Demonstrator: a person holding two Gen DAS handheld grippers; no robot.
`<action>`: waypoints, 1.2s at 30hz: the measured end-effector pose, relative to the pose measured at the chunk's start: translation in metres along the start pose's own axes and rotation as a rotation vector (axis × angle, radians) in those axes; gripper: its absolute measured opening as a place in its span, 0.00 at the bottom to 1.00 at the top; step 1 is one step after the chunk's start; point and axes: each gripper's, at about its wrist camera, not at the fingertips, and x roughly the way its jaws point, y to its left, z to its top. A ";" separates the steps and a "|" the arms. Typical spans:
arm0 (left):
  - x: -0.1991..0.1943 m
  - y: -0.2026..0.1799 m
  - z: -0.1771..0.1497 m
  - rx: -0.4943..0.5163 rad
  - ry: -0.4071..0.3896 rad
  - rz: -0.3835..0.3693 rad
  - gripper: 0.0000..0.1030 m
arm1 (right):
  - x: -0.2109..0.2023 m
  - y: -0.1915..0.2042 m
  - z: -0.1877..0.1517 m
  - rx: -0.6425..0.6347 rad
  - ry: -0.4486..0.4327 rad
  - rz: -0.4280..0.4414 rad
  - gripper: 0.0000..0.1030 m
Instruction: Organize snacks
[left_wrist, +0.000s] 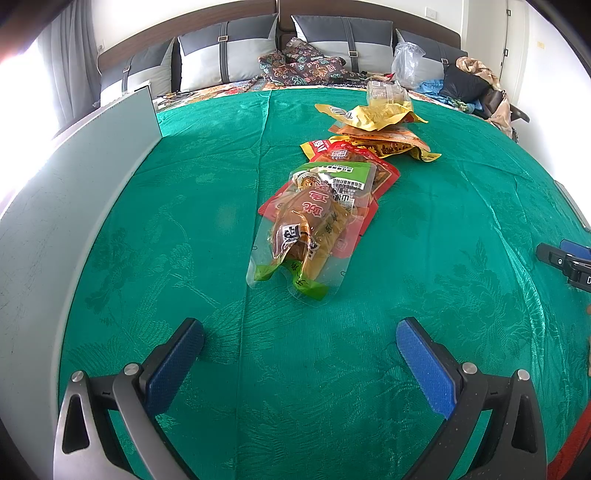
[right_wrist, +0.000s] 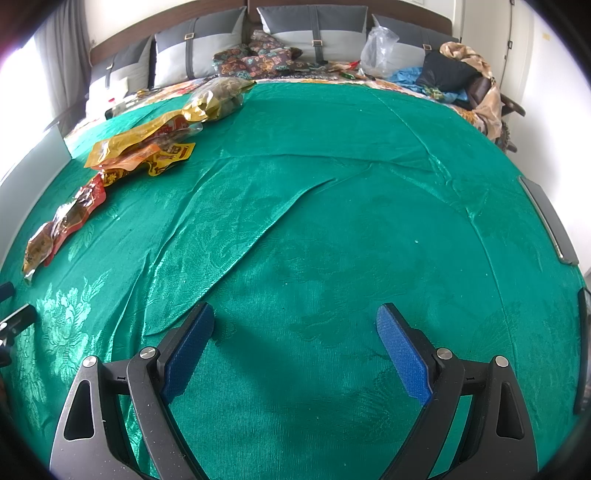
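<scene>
Green bedspread (left_wrist: 369, 369), grey cushions (left_wrist: 229, 55) at the headboard.
Both tongs, left (left_wrist: 300, 328) and right (right_wrist: 295, 314), gaping and empty; snack packets (left_wrist: 317, 221) just ahead of left, well left of right.

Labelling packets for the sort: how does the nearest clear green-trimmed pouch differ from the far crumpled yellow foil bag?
The clear green-trimmed pouch shows its brown contents; the crumpled yellow foil bag is opaque. The pouch lies nearest the left gripper; the bag lies far up the row. The pouch looks flatter, the bag puffed. Both rest on the green bedspread, ungripped.
</scene>
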 end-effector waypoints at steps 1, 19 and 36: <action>0.000 0.000 0.000 0.000 0.000 0.000 1.00 | 0.000 0.000 0.000 0.000 0.000 0.000 0.89; 0.001 -0.001 0.000 0.001 -0.001 -0.001 1.00 | 0.000 0.000 0.000 0.000 0.000 0.001 0.89; -0.001 0.013 0.048 0.012 0.110 -0.282 1.00 | 0.000 0.001 0.000 0.001 0.001 0.002 0.90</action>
